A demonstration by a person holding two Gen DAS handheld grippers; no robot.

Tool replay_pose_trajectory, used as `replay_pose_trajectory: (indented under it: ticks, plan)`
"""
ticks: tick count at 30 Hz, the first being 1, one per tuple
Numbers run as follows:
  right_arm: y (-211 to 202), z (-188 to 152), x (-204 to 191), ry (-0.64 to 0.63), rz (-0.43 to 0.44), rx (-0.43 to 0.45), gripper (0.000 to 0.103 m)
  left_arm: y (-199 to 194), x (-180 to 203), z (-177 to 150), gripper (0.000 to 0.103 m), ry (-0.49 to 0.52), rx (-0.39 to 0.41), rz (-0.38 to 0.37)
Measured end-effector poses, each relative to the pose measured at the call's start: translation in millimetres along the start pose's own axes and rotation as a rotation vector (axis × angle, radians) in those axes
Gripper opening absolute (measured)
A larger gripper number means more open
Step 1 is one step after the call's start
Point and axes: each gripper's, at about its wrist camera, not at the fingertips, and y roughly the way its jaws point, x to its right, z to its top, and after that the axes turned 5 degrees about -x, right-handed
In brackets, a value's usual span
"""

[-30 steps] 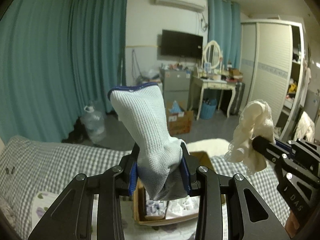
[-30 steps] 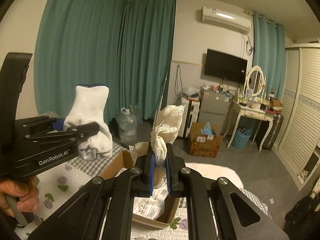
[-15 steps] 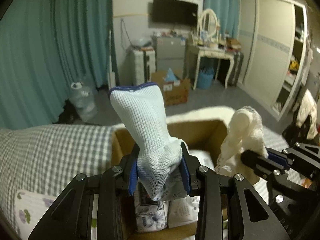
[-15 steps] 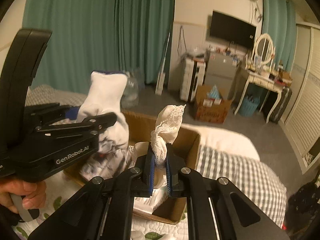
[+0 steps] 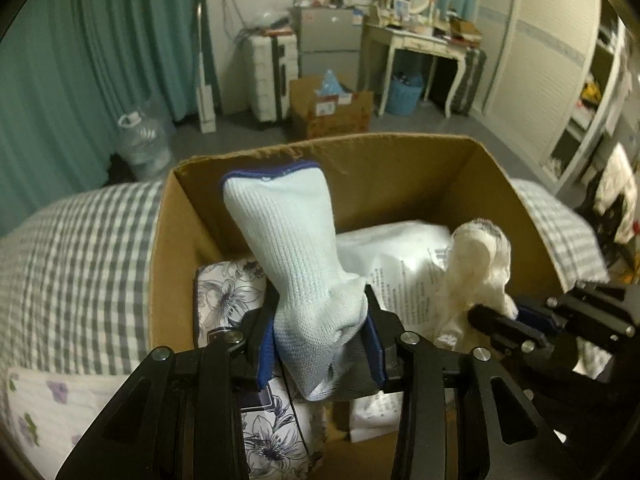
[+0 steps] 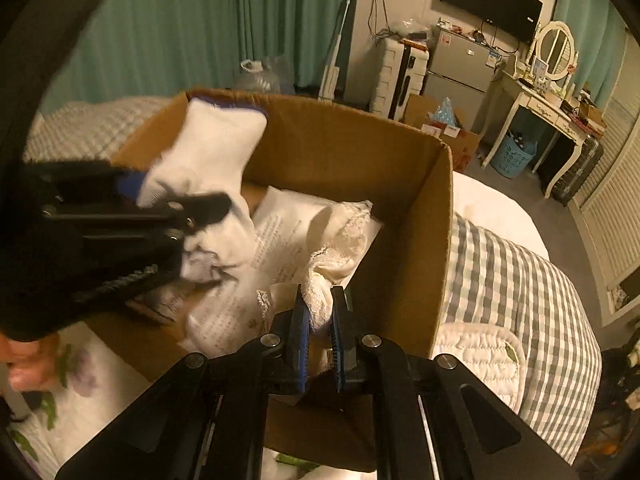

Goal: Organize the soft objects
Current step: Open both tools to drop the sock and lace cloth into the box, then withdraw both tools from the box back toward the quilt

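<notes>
Floral-print packet (image 5: 232, 300) only in left view; left jaws opening around sock (image 5: 296, 280), right jaws pinching lace cloth (image 6: 320, 300).

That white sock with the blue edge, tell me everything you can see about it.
The white sock is a ribbed, stretchy-looking knit with a dark blue band around its open cuff. It stands nearly upright, cuff uppermost and leaning slightly left. Its lower end sits bunched between the blue pads of the left gripper, whose jaws are opening. It hangs over the open cardboard box, above a floral-printed package. In the right wrist view it looks blurred.
</notes>
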Motion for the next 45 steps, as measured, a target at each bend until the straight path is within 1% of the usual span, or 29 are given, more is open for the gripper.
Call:
replay_pose_trajectory:
  ticks: [2, 3, 7, 8, 9, 10, 11, 12, 13, 14, 15, 16, 19, 25, 27, 31, 33, 34, 35, 37, 41, 44, 45]
  plan:
    - [3.6, -2.3, 1.3, 0.003, -0.005, -0.005, 0.009, 3.8, 4.4, 0.6, 0.041, 0.016, -0.004, 0.022]
    - [4.7, -2.8, 1.9, 0.004, -0.003, -0.012, 0.009, 5.3, 3.1, 2.8, 0.041, 0.009, -0.005, 0.022]
    - [1.6, -3.0, -0.4, 0.005, 0.007, -0.01, 0.011, 0.2, -4.5, 3.9, 0.043, -0.028, -0.007, -0.017]
    - [-1.0, -3.2, -1.6, 0.011, 0.017, -0.007, 0.016, -1.3, -7.2, 3.8, 0.044, -0.032, -0.01, -0.025]
    - [-4.3, -3.2, -3.5, 0.017, 0.021, -0.003, 0.024, -3.9, -8.8, 3.6, 0.044, -0.035, -0.015, -0.032]
    - [-5.1, 2.5, -3.7, 0.021, 0.021, 0.002, 0.028, -9.4, -8.3, 3.8, 0.045, -0.038, -0.019, -0.044]
    - [-10.7, 1.9, -2.8, 0.027, 0.019, 0.017, 0.038, -13.9, -9.3, 4.7, 0.048, -0.04, -0.017, -0.048]
    - [-16.9, 3.3, -3.0, 0.031, 0.018, 0.031, 0.045, -21.7, -9.8, 5.3, 0.05, -0.044, -0.008, -0.047]
    - [-23.0, 3.3, -3.1, 0.035, 0.016, 0.043, 0.046, -30.7, -11.4, 5.3, 0.06, -0.048, 0.01, -0.029]
    - [-29.6, 3.9, -3.0, 0.037, 0.015, 0.055, 0.046, -41.2, -12.5, 5.9, 0.071, -0.055, 0.036, 0.001]
    - [-36.8, 5.1, -2.8, 0.039, 0.01, 0.068, 0.046, -48.3, -14.6, 6.4, 0.075, -0.061, 0.056, 0.022]
    - [-43.0, 4.3, -3.1, 0.039, 0.007, 0.077, 0.046, -63.5, -16.5, 7.2, 0.079, -0.075, 0.091, 0.039]
    - [-65.4, 4.3, -3.6, 0.047, -0.008, 0.114, 0.048, -96.8, -24.3, 7.1, 0.08, -0.098, 0.152, 0.033]
    - [-122.4, 5.0, -1.1, 0.08, -0.008, 0.2, 0.055, -161.2, -28.2, 2.4, 0.08, -0.107, 0.262, 0.073]
    - [-147.1, 4.1, -2.7, 0.084, -0.017, 0.242, 0.062, -178.8, -28.2, 0.5, 0.08, -0.108, 0.293, 0.074]
    - [-195.4, -0.7, -4.5, 0.093, -0.024, 0.324, 0.072, -220.5, -21.4, -4.8, 0.081, -0.117, 0.363, 0.07]
    - [-224.1, -4.9, -5.9, 0.098, -0.033, 0.373, 0.081, -243.1, -19.6, -10.3, 0.087, -0.116, 0.398, 0.066]
    - [-234.2, -8.1, -5.6, 0.1, -0.032, 0.387, 0.082, -252.7, -17.9, -12.6, 0.095, -0.114, 0.411, 0.069]
    - [-249.1, -11.2, -6.1, 0.103, -0.03, 0.408, 0.083, -262.6, -15.4, -15.0, 0.101, -0.111, 0.425, 0.077]
    - [-270.9, -18.1, -6.8, 0.108, -0.027, 0.436, 0.085, -278.9, -11.4, -20.3, 0.102, -0.105, 0.455, 0.088]
    - [-314.3, -33.5, -8.8, 0.115, -0.033, 0.501, 0.093, -319.3, -7.2, -33.2, 0.103, -0.095, 0.529, 0.086]
    - [-343.7, -42.2, -11.7, 0.118, -0.044, 0.544, 0.097, -343.8, -1.9, -41.5, 0.103, -0.099, 0.577, 0.096]
    - [-353.5, -45.6, -12.8, 0.12, -0.048, 0.559, 0.1, -351.3, 0.1, -45.7, 0.103, -0.098, 0.593, 0.102]
